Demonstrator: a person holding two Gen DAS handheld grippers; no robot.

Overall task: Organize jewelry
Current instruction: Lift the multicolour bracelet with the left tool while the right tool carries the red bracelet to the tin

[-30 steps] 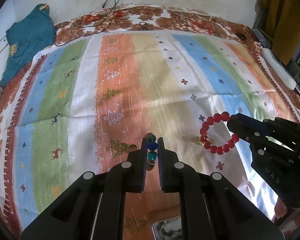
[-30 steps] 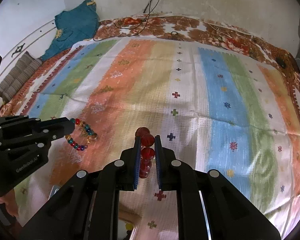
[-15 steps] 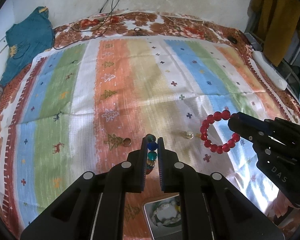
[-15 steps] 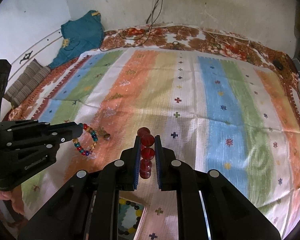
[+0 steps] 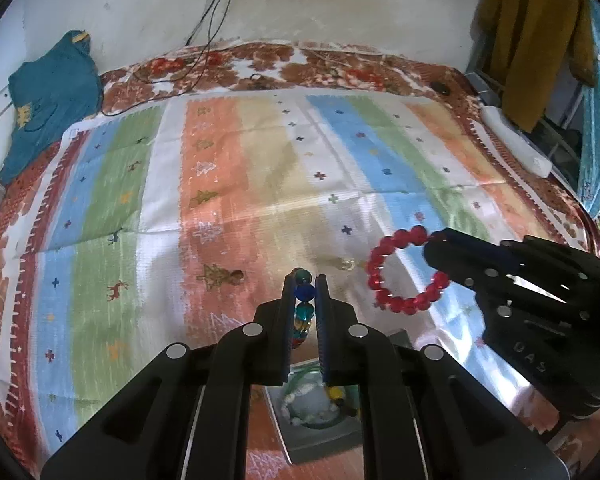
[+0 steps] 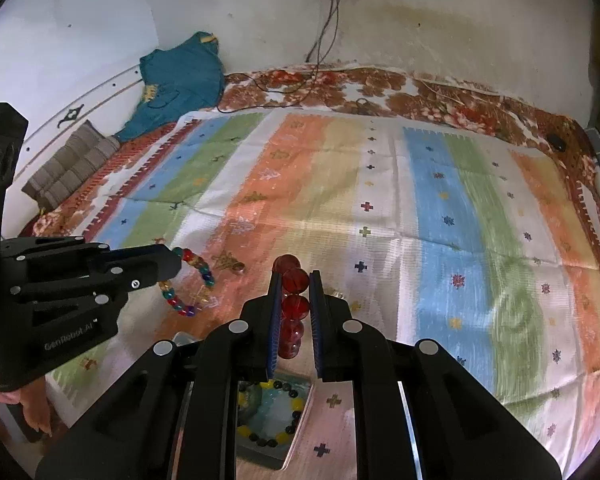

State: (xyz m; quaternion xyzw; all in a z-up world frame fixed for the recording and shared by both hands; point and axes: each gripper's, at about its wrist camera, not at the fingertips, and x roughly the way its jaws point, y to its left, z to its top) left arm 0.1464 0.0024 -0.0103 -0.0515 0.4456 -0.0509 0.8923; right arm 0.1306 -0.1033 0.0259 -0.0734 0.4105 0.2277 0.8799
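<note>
Two bead bracelets hang above a striped cloth (image 5: 260, 184) spread over a bed, one in each gripper. From the left wrist camera, the left gripper (image 5: 304, 292) has its jaws clamped on a multicoloured bracelet (image 5: 303, 300) of green, blue, teal and amber beads, seen edge-on between the pads and hanging clear of the cloth. To the right, the right gripper (image 5: 434, 242) reaches in from the frame's right side, pinching a red bracelet (image 5: 396, 276) whose ring hangs open toward the left. Near the bottom edge, under the left gripper, a grey tray (image 5: 320, 436) lies on the cloth and holds a bracelet of pale beads (image 5: 300, 396). A small brown ring-like piece (image 5: 236, 276) and a small clear bead (image 5: 346, 265) lie on the cloth farther off; what they are is hard to tell. A teal garment (image 5: 52, 96) lies at the far left and a mustard one (image 5: 536, 36) hangs at the far right. From the right wrist camera, the right gripper (image 6: 294, 292) has its jaws closed on the red bracelet (image 6: 292, 304), its beads stacked in line between the pads. At the left, the left gripper (image 6: 172, 258) grips the multicoloured bracelet (image 6: 192, 284), which dangles as a loop on its right. Below the right gripper the tray (image 6: 260, 454) holds a bracelet of yellow and dark beads (image 6: 268, 436). A folded grey cloth (image 6: 68, 168) lies at the far left.
</note>
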